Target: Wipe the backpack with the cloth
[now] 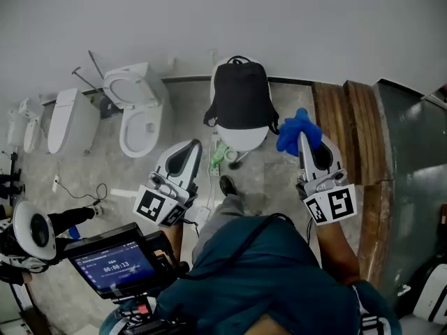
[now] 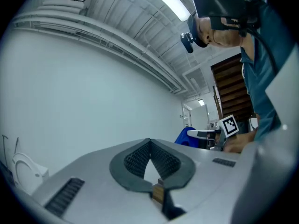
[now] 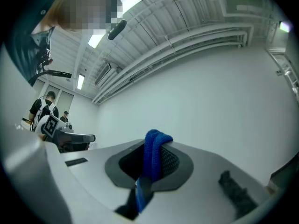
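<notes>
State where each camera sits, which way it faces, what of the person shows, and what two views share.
Head view: on the head, facing steeply down at the backpack; shows teal top, left gripper, right gripper.
Left gripper view: on the left gripper, tilted up at wall and ceiling; shows its shut, empty jaws, teal sleeve.
Right gripper view: on the right gripper, tilted up likewise; shows jaws shut on the blue cloth.
Shared: the blue cloth shows in all three.

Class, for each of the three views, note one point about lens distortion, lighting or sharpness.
Head view: soft, even light, no hard shadows, backpack sharp. Left gripper view: strong fisheye with dark corners, ceiling light glaring. Right gripper view: same fisheye, cloth crisp, a mosaic patch at upper left.
</notes>
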`<state>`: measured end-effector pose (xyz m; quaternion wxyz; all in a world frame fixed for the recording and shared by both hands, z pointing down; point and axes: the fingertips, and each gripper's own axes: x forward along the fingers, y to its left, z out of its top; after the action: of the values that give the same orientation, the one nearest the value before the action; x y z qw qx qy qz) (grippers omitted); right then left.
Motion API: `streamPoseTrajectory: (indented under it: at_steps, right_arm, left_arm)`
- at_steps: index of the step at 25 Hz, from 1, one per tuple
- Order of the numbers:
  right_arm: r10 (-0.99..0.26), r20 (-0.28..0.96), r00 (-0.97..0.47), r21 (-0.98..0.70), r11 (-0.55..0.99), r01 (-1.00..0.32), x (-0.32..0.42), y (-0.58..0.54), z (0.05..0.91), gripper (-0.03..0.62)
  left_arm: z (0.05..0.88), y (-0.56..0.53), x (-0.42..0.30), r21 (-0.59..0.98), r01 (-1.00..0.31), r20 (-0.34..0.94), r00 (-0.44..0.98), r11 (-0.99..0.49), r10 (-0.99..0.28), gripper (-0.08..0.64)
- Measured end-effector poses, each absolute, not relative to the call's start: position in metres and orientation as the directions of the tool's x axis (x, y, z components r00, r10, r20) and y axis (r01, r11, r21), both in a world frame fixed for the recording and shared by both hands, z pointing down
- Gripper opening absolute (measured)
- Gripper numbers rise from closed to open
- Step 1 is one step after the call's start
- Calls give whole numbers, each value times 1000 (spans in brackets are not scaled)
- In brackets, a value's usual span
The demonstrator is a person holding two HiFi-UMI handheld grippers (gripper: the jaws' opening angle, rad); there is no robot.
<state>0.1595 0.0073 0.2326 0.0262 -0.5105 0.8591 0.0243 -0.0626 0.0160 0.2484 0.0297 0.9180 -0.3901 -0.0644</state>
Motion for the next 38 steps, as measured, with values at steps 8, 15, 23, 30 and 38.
streamPoseTrajectory:
  at_steps: [8,15,23,30,38]
  right_arm:
    - [-860,-95,-502,58,498,-865,198,169,230,23]
    - [-856,-98,-508,35,507,-861,204,220,189,23]
    - [-860,-88,-503,45,501,-865,188,269,179,23]
    - [-874,-72,-481,37,480,-877,155,333,173,23]
    - [-889,-48,-456,57,453,-890,116,415,170,23]
  left_arm:
    - [244,183,-11,50,-721,-125,683,-692,-720,3]
    - [186,239,-7,27,-737,-111,669,-676,-734,3]
    - [171,288,-24,15,-735,-117,672,-678,-732,3]
    - [167,350,-48,47,-698,-128,706,-715,-697,3]
    - [178,429,-80,52,-638,-128,759,-769,-638,3]
